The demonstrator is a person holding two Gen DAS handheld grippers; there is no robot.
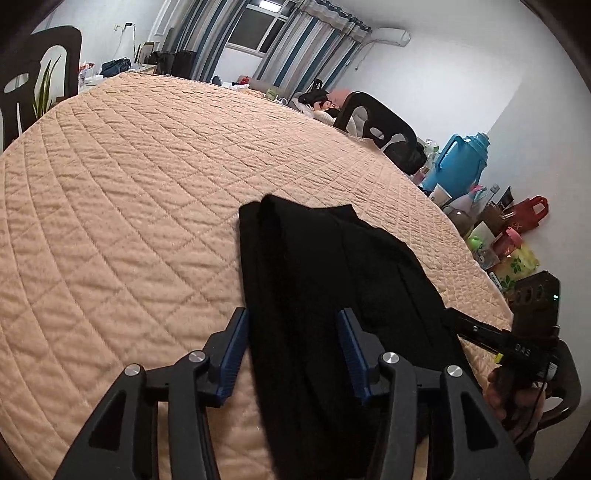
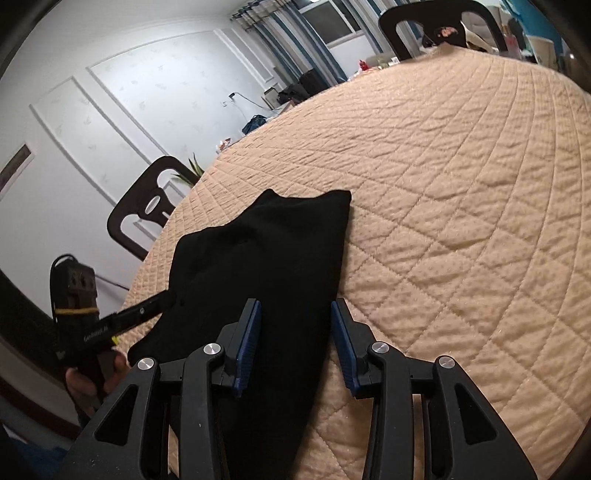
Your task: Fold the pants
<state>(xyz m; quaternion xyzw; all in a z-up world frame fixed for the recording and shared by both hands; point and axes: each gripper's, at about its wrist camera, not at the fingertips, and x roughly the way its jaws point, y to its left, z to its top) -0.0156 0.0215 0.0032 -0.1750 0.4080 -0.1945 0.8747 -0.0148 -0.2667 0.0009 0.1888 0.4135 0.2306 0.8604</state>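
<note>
Black pants [image 1: 314, 251] lie folded lengthwise on a peach quilted table cover [image 1: 129, 184], near its front edge. My left gripper [image 1: 292, 313] stands open over the near end of the cloth, its blue pads [image 1: 236, 350] apart with the fabric running between them. My right gripper [image 2: 295, 302] is open too, straddling the pants [image 2: 277, 240] on the same cover [image 2: 461, 184]. Each gripper shows in the other's view: the right one [image 1: 461, 321] reaches the pants' right edge, and the left one [image 2: 162, 299] touches their left edge. A hand [image 2: 92, 376] holds it.
Dark chairs stand around the table [image 1: 380, 122] [image 2: 147, 206] [image 2: 436, 26]. A blue thermos jug [image 1: 461, 162], cups and bags [image 1: 517, 221] crowd the floor by the right wall. A plant [image 1: 46, 88] stands at the far left. The cover's edge runs close on the right [image 1: 480, 266].
</note>
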